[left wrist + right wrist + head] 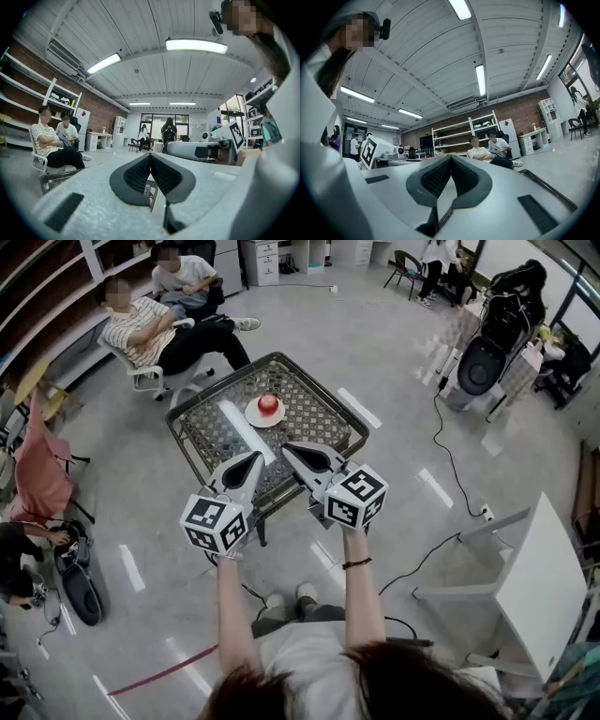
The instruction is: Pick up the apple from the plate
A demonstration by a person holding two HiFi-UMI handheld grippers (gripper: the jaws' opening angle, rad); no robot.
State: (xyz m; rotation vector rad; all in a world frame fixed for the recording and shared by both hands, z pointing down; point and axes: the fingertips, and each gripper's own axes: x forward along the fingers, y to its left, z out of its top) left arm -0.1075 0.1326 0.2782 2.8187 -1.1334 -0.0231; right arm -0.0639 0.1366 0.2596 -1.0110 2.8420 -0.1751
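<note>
While left tool (pixel 150 156), right tool (pixel 451 159) sit closed, empty

The room is bright and evenly lit by long ceiling lamps (pixel 197 45), which look a little burnt out in my two gripper views. They leave white streaks of glare on the floor (pixel 394 334) and one on the table (pixel 323 418). Shadows are weak and soft. Both gripper views bend strongly and go black at the corners. The near body of my left claw (pixel 150 155) and right claw (pixel 451 158) is blurred.
</note>
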